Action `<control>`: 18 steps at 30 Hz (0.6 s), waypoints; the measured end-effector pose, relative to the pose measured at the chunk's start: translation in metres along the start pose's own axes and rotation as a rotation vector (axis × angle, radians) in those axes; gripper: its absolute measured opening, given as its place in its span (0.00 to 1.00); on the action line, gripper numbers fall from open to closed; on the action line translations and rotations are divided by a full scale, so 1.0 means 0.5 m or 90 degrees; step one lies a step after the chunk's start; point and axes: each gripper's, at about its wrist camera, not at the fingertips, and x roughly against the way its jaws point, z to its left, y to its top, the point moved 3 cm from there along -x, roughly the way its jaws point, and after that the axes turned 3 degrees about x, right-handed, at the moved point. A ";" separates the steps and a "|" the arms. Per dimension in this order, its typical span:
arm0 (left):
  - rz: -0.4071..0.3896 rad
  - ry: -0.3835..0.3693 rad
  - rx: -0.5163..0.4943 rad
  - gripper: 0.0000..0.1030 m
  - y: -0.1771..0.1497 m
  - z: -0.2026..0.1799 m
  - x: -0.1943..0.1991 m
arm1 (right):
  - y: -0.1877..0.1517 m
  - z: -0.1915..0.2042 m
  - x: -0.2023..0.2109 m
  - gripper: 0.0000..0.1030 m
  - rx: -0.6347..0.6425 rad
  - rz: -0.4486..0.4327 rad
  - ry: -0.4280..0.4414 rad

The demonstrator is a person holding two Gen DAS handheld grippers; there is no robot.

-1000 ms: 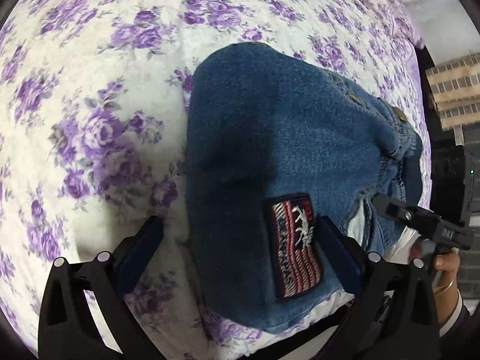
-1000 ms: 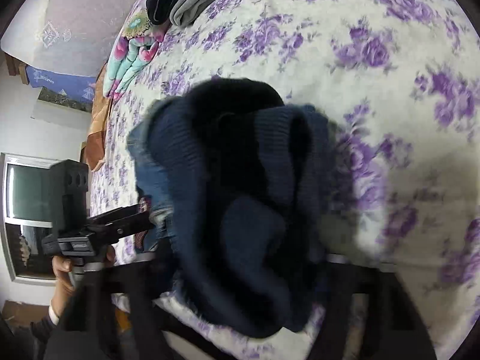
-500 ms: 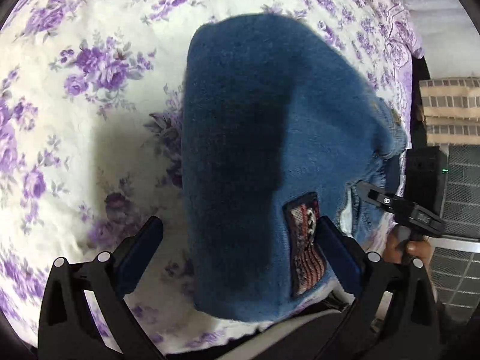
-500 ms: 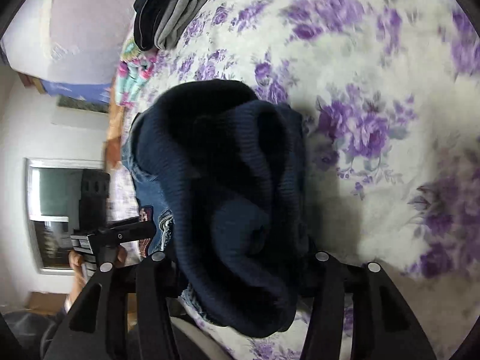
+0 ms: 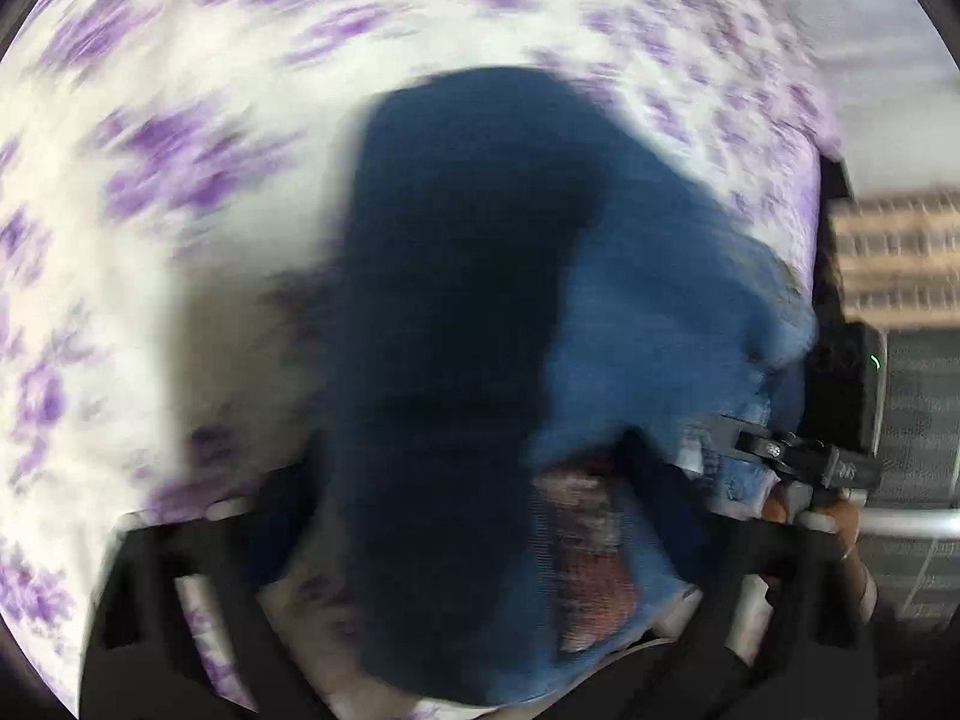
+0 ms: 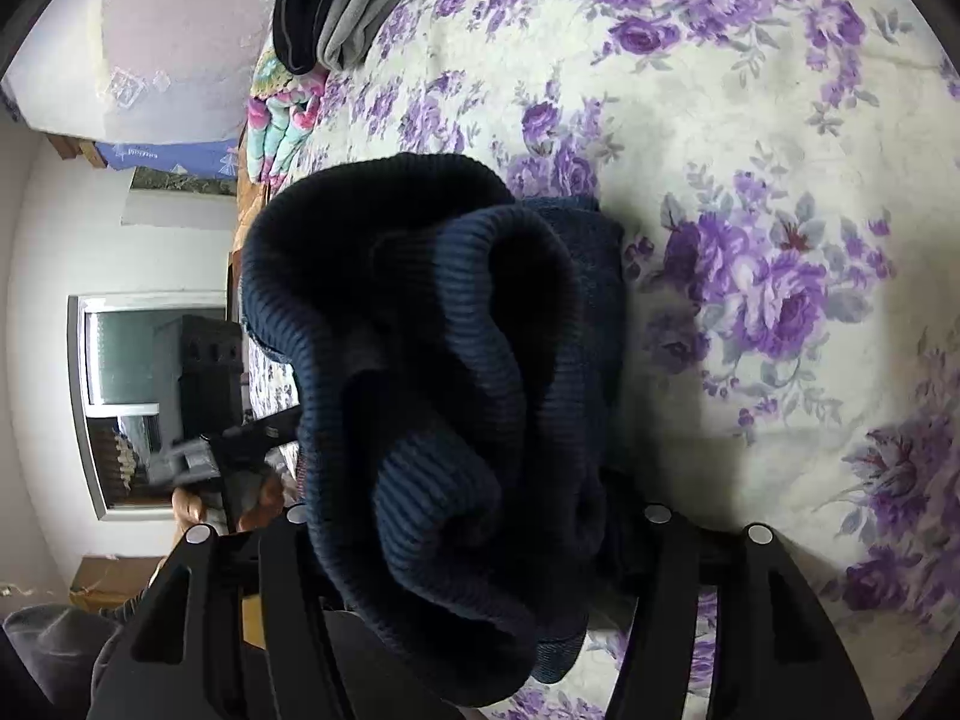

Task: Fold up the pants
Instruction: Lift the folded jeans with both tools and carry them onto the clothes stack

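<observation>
Right gripper [image 6: 474,546]: fingers closed on ribbed cuffs of denim pants [image 6: 432,396], lower centre. Left gripper [image 5: 468,516]: blurred, apparently clamping the patch end. Pants hang between both, long axis running up-frame over floral bedsheet [image 6: 750,150].

No wording, number or brand can be read in either view. The red patch [image 5: 591,564] sewn on the pants [image 5: 480,372], lying between the left gripper's fingers, is smeared by motion blur, so whatever it carries cannot be made out. The small white marks on the other tool [image 5: 804,459] off to the right are too tiny to read.
</observation>
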 end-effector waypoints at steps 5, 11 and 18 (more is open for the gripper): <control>0.004 0.022 0.007 0.58 -0.009 -0.018 0.022 | -0.004 0.017 -0.006 0.62 -0.016 -0.015 -0.027; -0.055 0.022 -0.028 0.52 0.053 -0.082 0.106 | 0.042 0.132 0.058 0.52 0.066 -0.082 -0.028; -0.259 0.068 -0.152 0.53 0.301 -0.214 0.348 | 0.320 0.390 0.172 0.52 0.275 -0.231 -0.062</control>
